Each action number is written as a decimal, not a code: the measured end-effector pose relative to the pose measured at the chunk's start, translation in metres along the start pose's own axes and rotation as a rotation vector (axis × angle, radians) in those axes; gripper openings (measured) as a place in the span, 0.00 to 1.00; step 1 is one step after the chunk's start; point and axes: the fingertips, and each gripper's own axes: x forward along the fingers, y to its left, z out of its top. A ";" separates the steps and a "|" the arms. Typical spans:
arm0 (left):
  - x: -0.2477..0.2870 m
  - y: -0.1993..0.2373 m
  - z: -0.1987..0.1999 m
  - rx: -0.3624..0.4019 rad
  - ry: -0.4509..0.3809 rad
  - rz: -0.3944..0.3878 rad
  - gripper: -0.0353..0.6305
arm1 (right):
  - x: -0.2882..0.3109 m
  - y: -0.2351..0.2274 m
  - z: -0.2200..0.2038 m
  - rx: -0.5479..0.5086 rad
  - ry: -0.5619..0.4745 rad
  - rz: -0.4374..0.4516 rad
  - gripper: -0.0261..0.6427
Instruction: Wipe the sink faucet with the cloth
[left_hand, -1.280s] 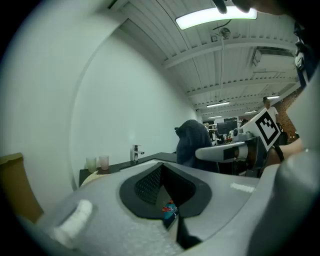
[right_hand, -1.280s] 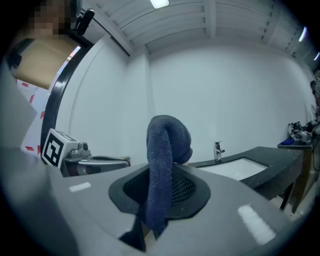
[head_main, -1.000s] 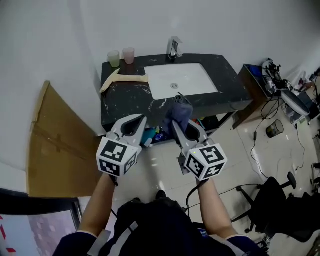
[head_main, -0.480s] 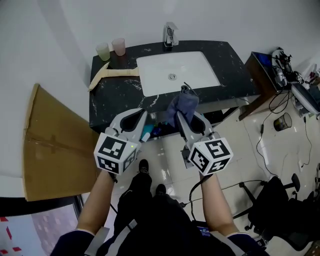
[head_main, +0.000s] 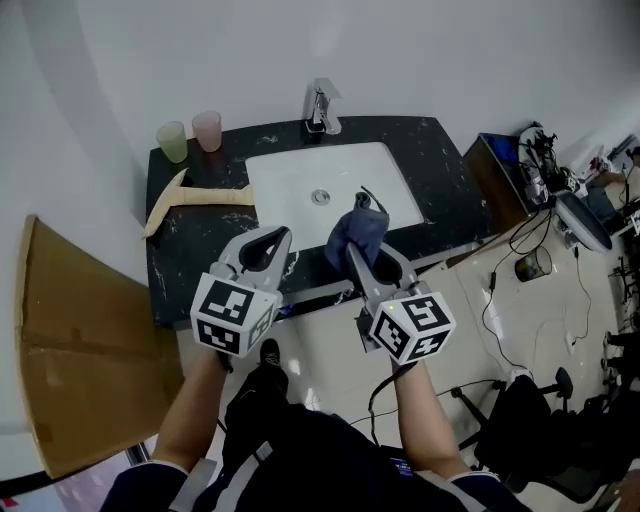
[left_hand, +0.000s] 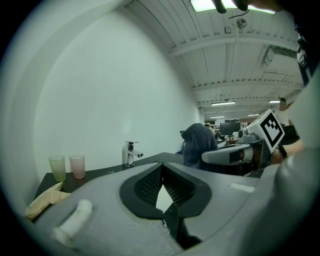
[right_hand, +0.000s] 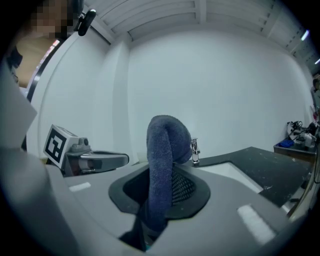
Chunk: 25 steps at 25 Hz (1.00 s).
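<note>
Your right gripper (head_main: 368, 262) has its jaws clamped on the dark blue cloth (head_main: 358, 230). The free end stands up and flops over beyond the tips, which gives you a soft pad ahead of the jaws to lay against metal. Your left gripper (head_main: 268, 244) has its jaws pressed together on nothing. I judge it rides alongside with no job until the wiping needs a second hand.

Both grippers point forward and a little down toward the faucet (head_main: 320, 107). It stands at the far edge of the counter, behind the white sink basin (head_main: 290, 185) and well apart from the cloth. The wipe is not yet begun, and the cloth must cross the basin to reach it.

The counter (head_main: 195, 245) is dark stone with pale veins, set against a plain white wall. At its far left corner a green cup (head_main: 172, 141) and a pink cup (head_main: 207, 130) stand side by side. A pale tan strip (head_main: 195, 200) lies just nearer than the cups, left of the basin. A cardboard sheet (head_main: 80, 340) leans to the left of the counter. To the right, the glossy tiled floor carries cables, a low dark table (head_main: 497, 165) and office chairs (head_main: 545, 400).
</note>
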 end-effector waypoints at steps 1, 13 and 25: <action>0.007 0.008 0.001 -0.006 -0.002 -0.008 0.06 | 0.011 -0.004 0.003 -0.004 0.006 -0.008 0.15; 0.067 0.090 0.002 -0.059 0.013 -0.034 0.06 | 0.106 -0.038 0.018 -0.020 0.058 -0.064 0.15; 0.122 0.089 0.012 -0.010 0.051 0.040 0.06 | 0.146 -0.090 0.029 -0.039 0.043 0.041 0.15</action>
